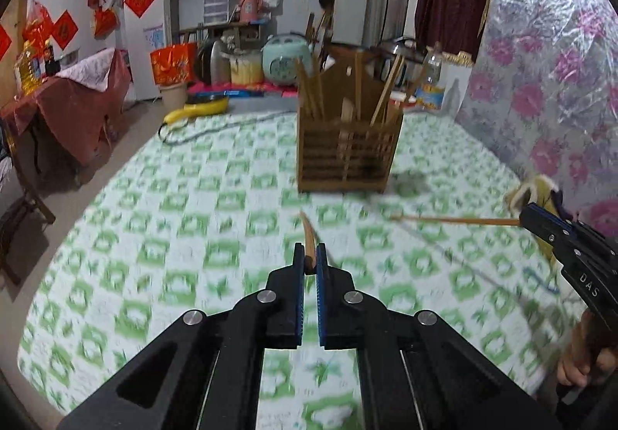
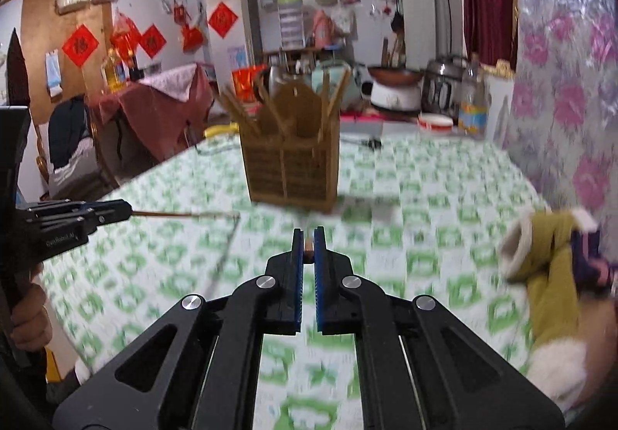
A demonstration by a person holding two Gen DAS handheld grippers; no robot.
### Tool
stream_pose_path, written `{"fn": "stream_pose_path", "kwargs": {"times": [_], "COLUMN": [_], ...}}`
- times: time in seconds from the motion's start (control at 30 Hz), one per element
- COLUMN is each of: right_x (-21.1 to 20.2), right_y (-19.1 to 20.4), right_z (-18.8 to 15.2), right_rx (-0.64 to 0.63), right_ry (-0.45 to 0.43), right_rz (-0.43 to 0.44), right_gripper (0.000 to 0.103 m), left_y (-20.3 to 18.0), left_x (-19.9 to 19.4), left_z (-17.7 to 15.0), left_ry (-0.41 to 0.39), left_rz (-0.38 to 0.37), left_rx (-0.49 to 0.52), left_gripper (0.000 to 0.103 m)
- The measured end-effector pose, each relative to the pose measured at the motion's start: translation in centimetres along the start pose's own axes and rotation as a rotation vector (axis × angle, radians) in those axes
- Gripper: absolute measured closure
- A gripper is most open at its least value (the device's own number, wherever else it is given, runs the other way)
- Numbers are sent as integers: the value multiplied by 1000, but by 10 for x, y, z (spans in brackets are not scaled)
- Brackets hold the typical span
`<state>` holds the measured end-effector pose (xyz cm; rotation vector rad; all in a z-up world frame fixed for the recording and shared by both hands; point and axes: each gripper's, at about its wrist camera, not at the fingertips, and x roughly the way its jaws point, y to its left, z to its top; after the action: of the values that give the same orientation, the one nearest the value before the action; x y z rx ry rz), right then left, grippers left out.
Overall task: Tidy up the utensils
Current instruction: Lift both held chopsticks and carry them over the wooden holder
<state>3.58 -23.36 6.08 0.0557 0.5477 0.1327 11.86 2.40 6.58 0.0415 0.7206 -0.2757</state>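
Note:
A wooden utensil holder (image 1: 347, 152) (image 2: 293, 175) with several chopsticks and spoons in it stands on the green-checked tablecloth (image 1: 174, 244) ahead of both grippers. My left gripper (image 1: 309, 256) is shut on a wooden chopstick (image 1: 308, 233) that points forward toward the holder, above the cloth. In the right wrist view the left gripper (image 2: 129, 213) shows at the left, its chopstick (image 2: 185, 214) reaching right. My right gripper (image 2: 308, 241) is shut on another chopstick (image 2: 308, 248), seen end-on. In the left wrist view the right gripper (image 1: 526, 215) enters from the right, its chopstick (image 1: 455, 220) pointing left.
An olive and white cloth (image 2: 548, 264) (image 1: 535, 190) lies at the table's right side against a flowery plastic-covered wall (image 1: 548, 75). A bottle (image 2: 472, 109), cookers (image 2: 398, 90) and a yellow object (image 1: 197, 109) crowd the far edge. The table drops off at the left.

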Motion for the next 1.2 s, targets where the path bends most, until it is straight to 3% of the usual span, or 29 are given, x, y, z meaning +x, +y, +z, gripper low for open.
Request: {"fn": "stream_pose_path", "kwargs": {"times": [0.37, 0.57, 0.73, 0.9, 1.2], "right_x": [28, 21, 11, 28, 81], "right_y": [-10, -8, -2, -3, -10], "right_z": [81, 147, 186, 197, 206], "right_rx": [65, 90, 118, 139, 119], "right_ry": [-60, -169, -315, -384, -364], "right_rz": [38, 66, 70, 49, 26], "right_gripper": [97, 97, 97, 97, 97], "left_y": [-10, -13, -12, -10, 0], "left_x": [-4, -25, -45, -41, 4], "left_z": [95, 153, 188, 204, 220], "left_ry": [-103, -194, -298, -357, -319], "left_rz": [-31, -87, -105, -77, -67], "left_rx": [-10, -53, -99, -129, -137], "left_gripper": [97, 97, 97, 97, 97]}}
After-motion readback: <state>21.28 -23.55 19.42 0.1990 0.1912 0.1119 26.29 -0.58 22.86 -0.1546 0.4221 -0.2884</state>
